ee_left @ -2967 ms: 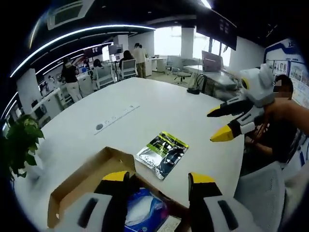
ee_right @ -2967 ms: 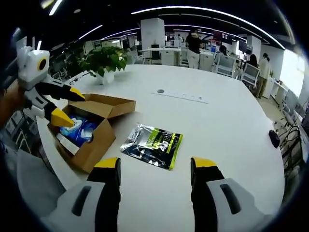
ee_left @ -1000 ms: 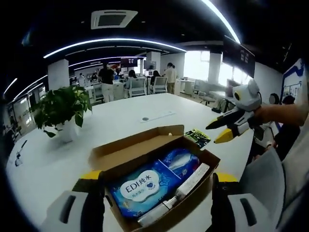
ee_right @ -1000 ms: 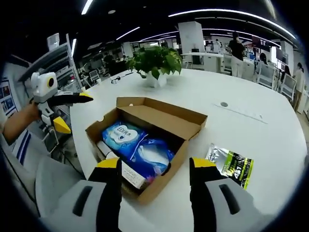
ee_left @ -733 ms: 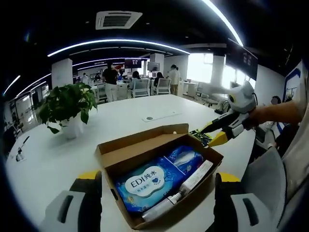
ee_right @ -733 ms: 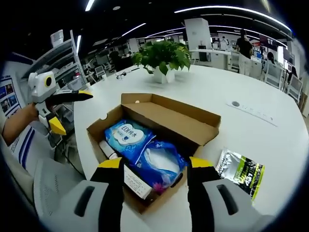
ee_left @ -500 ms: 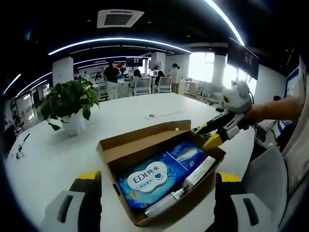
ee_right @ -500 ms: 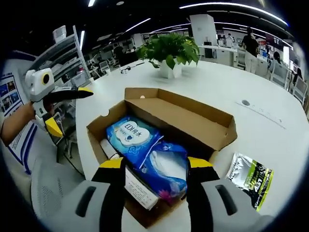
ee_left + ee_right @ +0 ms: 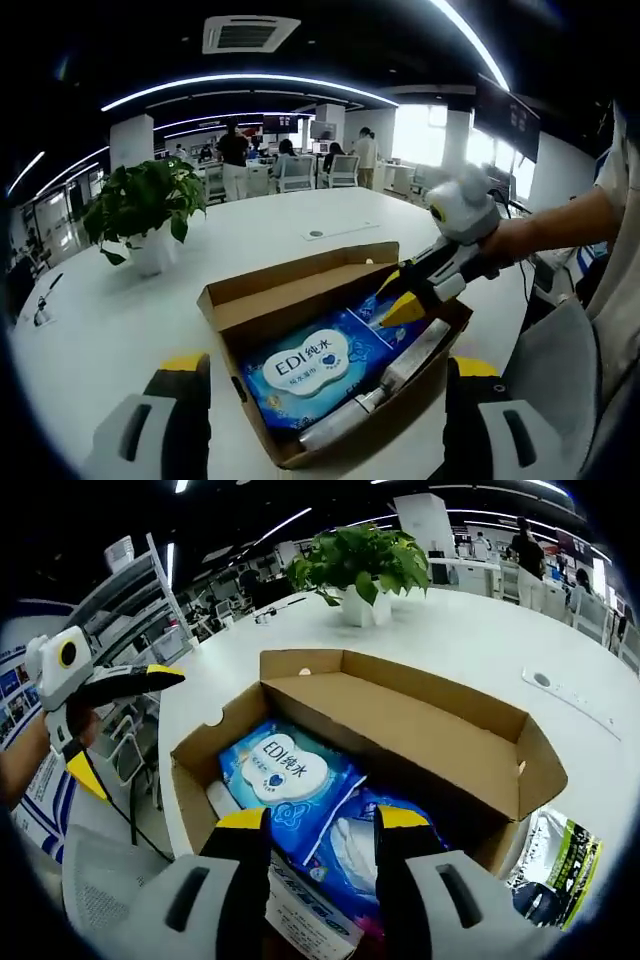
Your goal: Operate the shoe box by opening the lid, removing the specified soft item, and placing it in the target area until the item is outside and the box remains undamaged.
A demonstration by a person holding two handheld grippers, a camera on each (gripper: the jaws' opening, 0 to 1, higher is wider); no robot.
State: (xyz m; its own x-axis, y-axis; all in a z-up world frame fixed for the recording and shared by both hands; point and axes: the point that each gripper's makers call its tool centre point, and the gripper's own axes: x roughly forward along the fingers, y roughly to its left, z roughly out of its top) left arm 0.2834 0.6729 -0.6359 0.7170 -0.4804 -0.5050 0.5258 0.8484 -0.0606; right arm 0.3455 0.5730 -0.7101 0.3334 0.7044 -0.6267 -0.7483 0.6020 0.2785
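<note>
Since half a second ago the right gripper (image 9: 400,297) has dropped over the box (image 9: 240,300), its yellow tips now above the far blue pack (image 9: 385,310) at centre right of the left gripper view.

In the right gripper view its jaws rise from the bottom edge, parted, holding nothing, tips over the two soft packs: the near pack (image 9: 355,855) just between and beyond them, the wipes pack (image 9: 285,770) marked EDI beyond, toward upper left. Both packs lie inside the box, side by side along its long axis, which runs from lower right to upper left here; a white tube (image 9: 222,802) lies against the left wall. The lid (image 9: 420,730) stands folded back on the far side.

The left gripper (image 9: 110,715) hangs at the left edge, off the table (image 9: 470,630), jaws wide apart and empty, so the right is plainly nearer. A green pouch (image 9: 555,865) lies outside at lower right; a plant (image 9: 360,550) stands far off.

Next, I judge, a straight descent onto the near pack.
</note>
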